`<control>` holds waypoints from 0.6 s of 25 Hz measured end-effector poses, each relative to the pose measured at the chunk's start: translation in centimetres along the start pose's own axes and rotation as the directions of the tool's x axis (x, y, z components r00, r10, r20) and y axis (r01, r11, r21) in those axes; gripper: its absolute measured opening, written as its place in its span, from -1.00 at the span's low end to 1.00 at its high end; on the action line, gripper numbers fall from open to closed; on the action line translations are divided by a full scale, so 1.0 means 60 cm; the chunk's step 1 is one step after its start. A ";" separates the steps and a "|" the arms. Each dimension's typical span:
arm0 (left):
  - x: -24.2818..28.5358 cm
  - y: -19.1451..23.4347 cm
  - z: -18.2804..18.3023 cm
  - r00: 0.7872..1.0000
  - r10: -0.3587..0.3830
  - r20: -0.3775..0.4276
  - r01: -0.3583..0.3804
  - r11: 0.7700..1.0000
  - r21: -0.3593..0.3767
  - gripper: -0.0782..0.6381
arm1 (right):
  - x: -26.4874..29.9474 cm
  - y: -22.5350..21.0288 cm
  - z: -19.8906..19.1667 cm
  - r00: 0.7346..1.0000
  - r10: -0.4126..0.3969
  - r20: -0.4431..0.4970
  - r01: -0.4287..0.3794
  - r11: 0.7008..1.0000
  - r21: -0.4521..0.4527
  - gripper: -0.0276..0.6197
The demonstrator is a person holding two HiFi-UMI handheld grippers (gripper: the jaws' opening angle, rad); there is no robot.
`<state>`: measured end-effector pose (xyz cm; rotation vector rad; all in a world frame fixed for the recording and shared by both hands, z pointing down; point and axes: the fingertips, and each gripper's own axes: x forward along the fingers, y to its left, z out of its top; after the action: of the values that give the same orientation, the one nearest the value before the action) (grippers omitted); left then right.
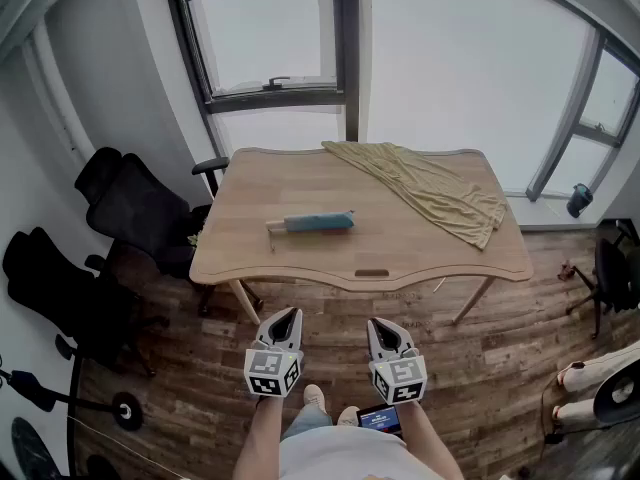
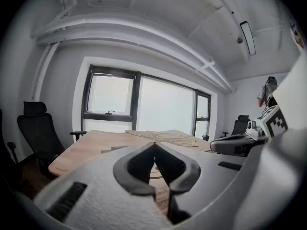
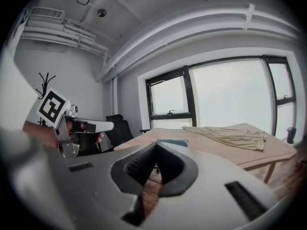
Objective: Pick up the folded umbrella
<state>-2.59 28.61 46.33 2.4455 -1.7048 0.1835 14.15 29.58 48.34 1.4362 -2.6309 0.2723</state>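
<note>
Blue folded umbrella [image 1: 318,222] lies mid-frame on the wooden table [image 1: 300,178], well apart from the left gripper [image 1: 287,315] and right gripper [image 1: 378,325] at lower centre. Both have jaws together, holding nothing; best open one before reaching, then straddle the umbrella's narrow width

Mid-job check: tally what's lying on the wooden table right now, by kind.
Folded blue umbrella with a pale handle: 1
Crumpled tan cloth: 1
Total on the light wooden table: 2
</note>
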 end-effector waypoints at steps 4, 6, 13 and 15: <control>0.000 -0.005 0.013 1.000 0.006 0.013 -0.006 1.000 -0.001 -0.73 | -0.013 -0.009 0.010 1.000 -0.015 0.009 0.015 1.000 -0.007 -0.89; -0.001 -0.009 0.011 1.000 0.002 0.016 -0.002 1.000 0.006 -0.73 | -0.017 -0.012 0.008 1.000 -0.020 0.009 0.020 1.000 -0.006 -0.89; 0.003 0.001 0.008 0.999 -0.017 0.029 0.018 1.000 -0.012 -0.73 | -0.011 -0.005 0.010 1.000 -0.021 0.009 0.022 1.000 -0.017 -0.89; 0.007 0.002 0.009 0.998 -0.046 0.037 0.047 0.999 -0.028 -0.73 | -0.007 -0.012 0.011 1.000 -0.014 0.013 0.014 1.000 0.013 -0.89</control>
<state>-2.58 28.10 45.91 2.4797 -1.6518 0.1091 14.92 29.39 47.68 1.4648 -2.6328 0.2801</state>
